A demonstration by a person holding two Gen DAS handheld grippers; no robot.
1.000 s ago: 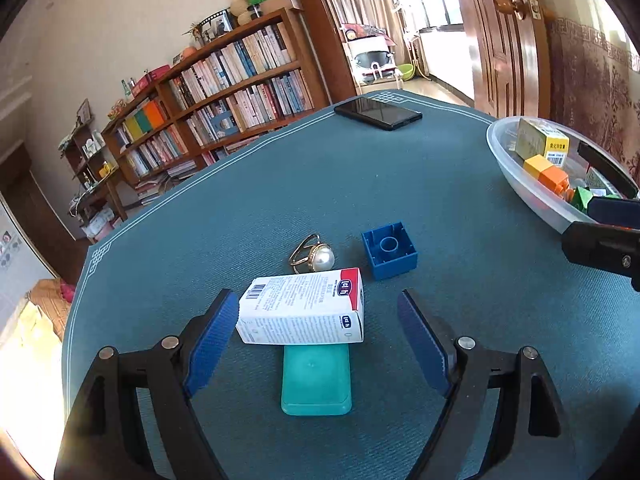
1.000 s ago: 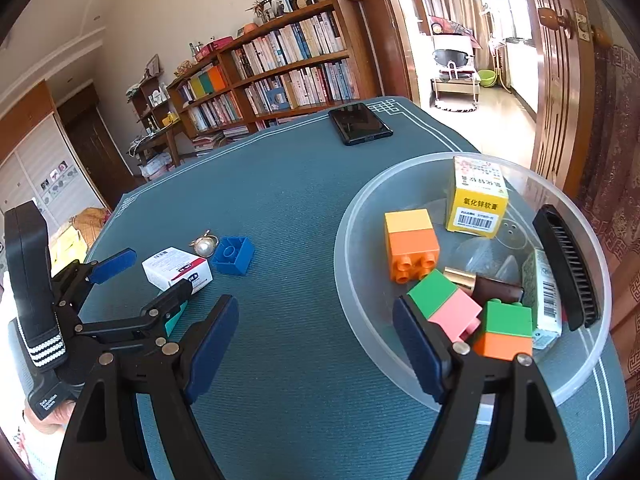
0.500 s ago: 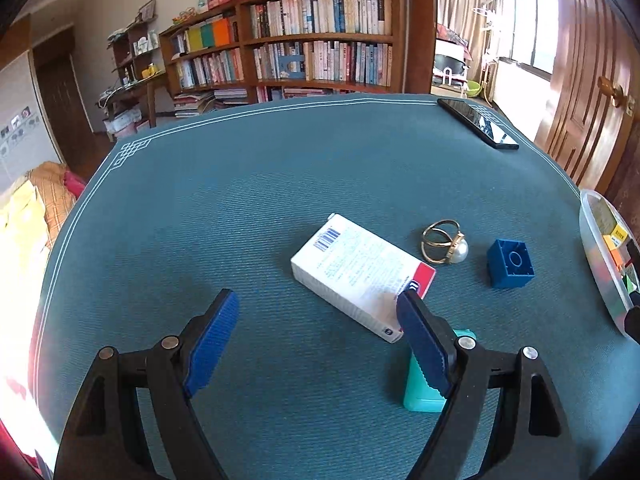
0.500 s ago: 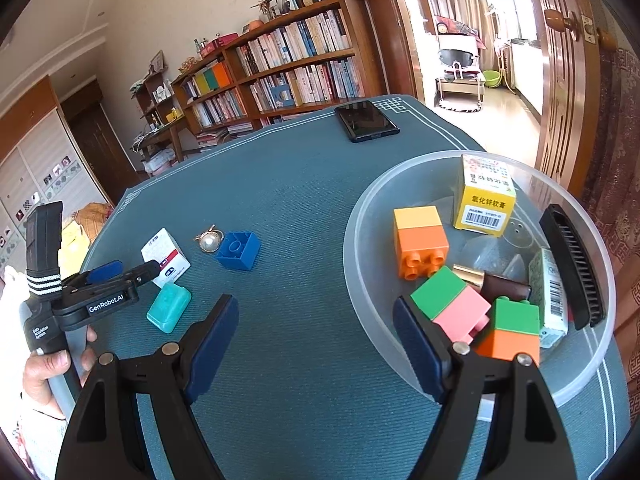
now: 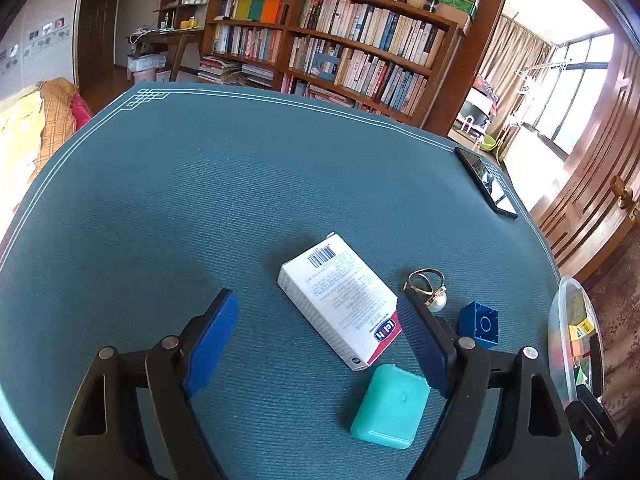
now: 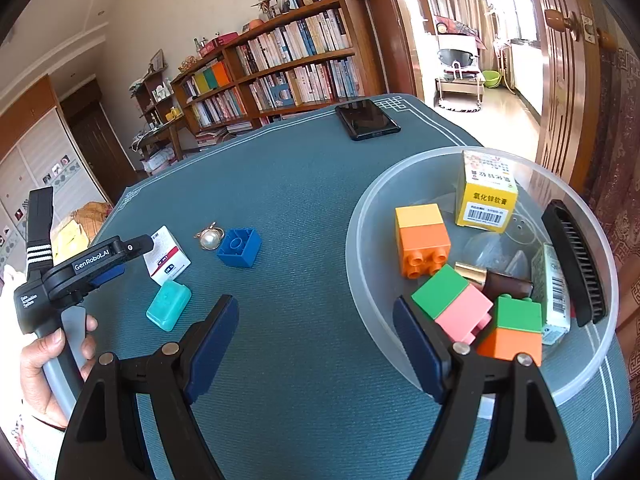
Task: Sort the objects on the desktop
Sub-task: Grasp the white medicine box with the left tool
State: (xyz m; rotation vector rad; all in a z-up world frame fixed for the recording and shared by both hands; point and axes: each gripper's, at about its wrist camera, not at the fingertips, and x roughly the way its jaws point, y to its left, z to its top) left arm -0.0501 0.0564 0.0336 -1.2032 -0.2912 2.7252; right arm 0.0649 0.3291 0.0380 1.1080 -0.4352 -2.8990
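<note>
White box: flat white cardboard carton (image 5: 340, 300) with a barcode at one end and a red band at the other, lying flat on the teal felt table top (image 5: 200, 200).
Box position: between the spread fingers of the left gripper (image 5: 316, 344), nearer the right-hand finger, touching neither pad as far as can be seen.
Box long axis: diagonal in the left wrist view, barcode end toward the far left, red end toward the near right.
Left gripper jaws: wide apart, gripping nothing.
Left gripper handle: held by a hand (image 6: 52, 356), seen in the right wrist view.
Right gripper (image 6: 316, 344) jaws: wide apart, empty, over bare felt at the near rim of the bowl.
Beside the box: small turquoise plastic case (image 5: 390, 406) just off the red end; gold ring with a pearl (image 5: 428, 288) and blue toy brick (image 5: 479, 325) further right, each apart from the others.
Container: round clear plastic bowl (image 6: 360, 208) on the right side of the table.
Bowl contents: yellow-and-orange brick (image 6: 422, 238), green-and-pink brick (image 6: 454, 302), green-and-orange brick (image 6: 514, 332), yellow carton with barcode (image 6: 486, 196), black comb (image 6: 576, 264) against the far wall, dark brown tube with a gold end (image 6: 496, 282), pale green carton with barcode (image 6: 554, 292).
Far edge: black phone (image 6: 366, 120), flat, screen up.
</note>
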